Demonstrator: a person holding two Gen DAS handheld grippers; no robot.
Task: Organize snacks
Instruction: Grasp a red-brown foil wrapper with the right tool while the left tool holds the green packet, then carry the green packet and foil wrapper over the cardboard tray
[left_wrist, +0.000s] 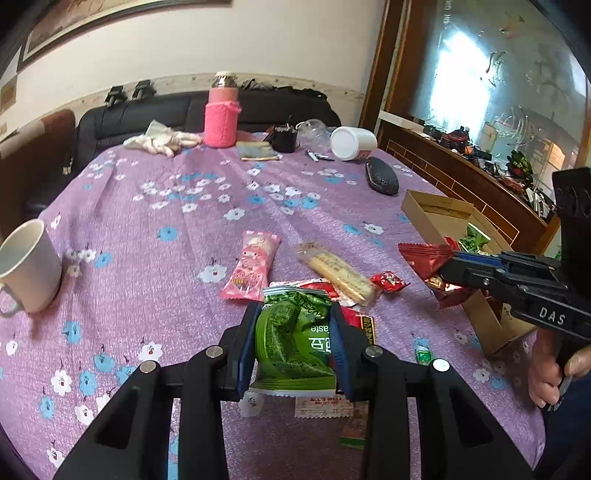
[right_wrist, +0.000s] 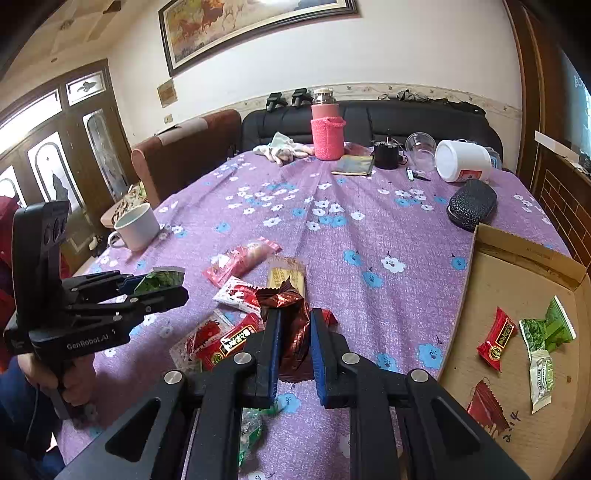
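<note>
My left gripper (left_wrist: 295, 314) is shut on a green snack packet (left_wrist: 293, 343), held above the purple flowered tablecloth (left_wrist: 166, 206); it also shows in the right wrist view (right_wrist: 159, 282). My right gripper (right_wrist: 294, 317) is shut on a dark red foil snack packet (right_wrist: 291, 314), seen in the left wrist view (left_wrist: 428, 256) near the cardboard box (left_wrist: 439, 216). Loose snacks lie on the cloth: a pink packet (left_wrist: 251, 266), a yellow wafer bar (left_wrist: 340, 273), several red packets (right_wrist: 229, 338). The box (right_wrist: 517, 266) holds several red and green snacks (right_wrist: 546, 330).
A white mug (left_wrist: 27, 266) stands at the left. At the far end are a pink bottle (left_wrist: 221, 110), a tipped white tub (left_wrist: 352, 143), a clear cup (right_wrist: 420, 146), a black case (left_wrist: 382, 176) and a cloth (left_wrist: 162, 138). A sofa is beyond.
</note>
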